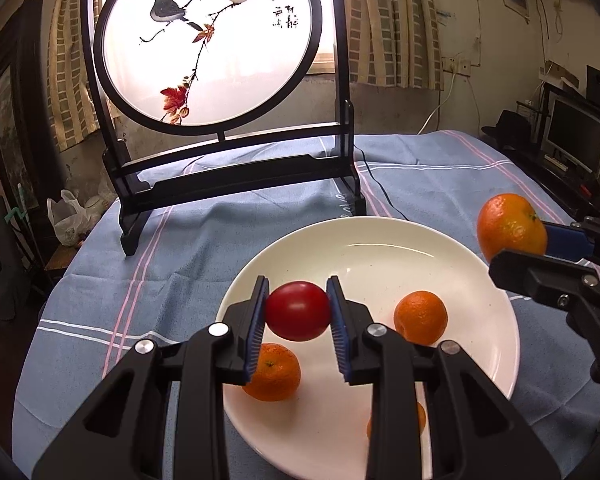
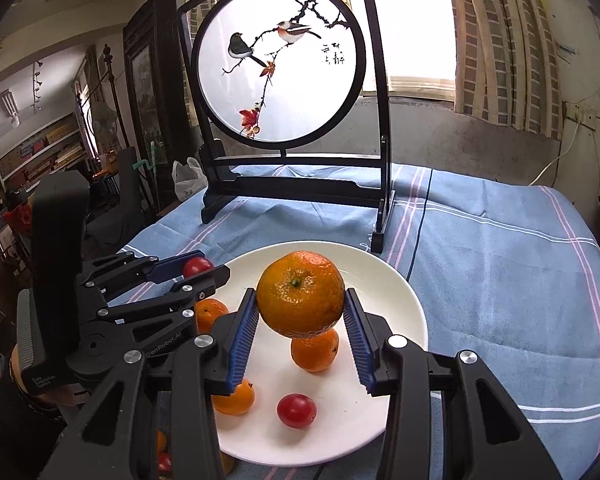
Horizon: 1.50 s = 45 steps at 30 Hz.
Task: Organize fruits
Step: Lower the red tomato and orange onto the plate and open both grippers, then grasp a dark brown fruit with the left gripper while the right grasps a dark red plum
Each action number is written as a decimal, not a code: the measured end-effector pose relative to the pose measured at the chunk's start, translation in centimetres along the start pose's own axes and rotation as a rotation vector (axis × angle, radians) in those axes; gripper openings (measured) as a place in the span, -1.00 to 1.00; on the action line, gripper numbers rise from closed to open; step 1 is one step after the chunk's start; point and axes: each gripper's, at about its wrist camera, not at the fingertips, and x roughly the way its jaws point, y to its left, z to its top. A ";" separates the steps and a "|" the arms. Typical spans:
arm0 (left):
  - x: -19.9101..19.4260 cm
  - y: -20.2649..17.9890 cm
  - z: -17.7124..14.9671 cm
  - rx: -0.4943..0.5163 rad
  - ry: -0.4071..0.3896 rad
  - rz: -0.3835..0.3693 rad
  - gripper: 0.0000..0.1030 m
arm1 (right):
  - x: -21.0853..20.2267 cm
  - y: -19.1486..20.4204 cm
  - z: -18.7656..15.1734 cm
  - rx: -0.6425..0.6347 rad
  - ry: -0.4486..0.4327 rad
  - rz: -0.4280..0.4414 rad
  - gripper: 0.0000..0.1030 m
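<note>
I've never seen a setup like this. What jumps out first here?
Two black grippers hang over a white plate on a blue cloth: the left gripper pinches a tomato, the right gripper an orange. Behind the plate stands a round bird screen, glowing against the window.

Screen stand (image 1: 236, 184) close behind plate (image 1: 440, 240)

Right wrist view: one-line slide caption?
Right claw grips a round orange tangerine above the white ceramic plate.
</note>
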 end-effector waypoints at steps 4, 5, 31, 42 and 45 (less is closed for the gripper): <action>0.2 0.0 -0.1 -0.001 0.010 0.002 -0.44 | 1.0 -0.3 -0.3 0.006 0.030 -0.019 -0.15; 0.3 0.1 -0.1 0.000 0.014 0.002 -0.44 | 1.4 -0.5 -0.4 0.011 0.040 -0.024 -0.15; -7.8 2.4 -1.0 0.004 -0.070 -0.078 0.39 | -6.9 2.8 -2.3 -0.106 0.030 0.048 0.29; -15.2 3.6 -10.7 0.134 0.019 -0.144 0.42 | -9.5 9.2 -16.4 -0.169 0.373 0.258 0.28; -15.8 4.3 -12.8 0.146 0.059 -0.164 0.42 | -8.5 9.8 -17.3 -0.142 0.404 0.278 0.25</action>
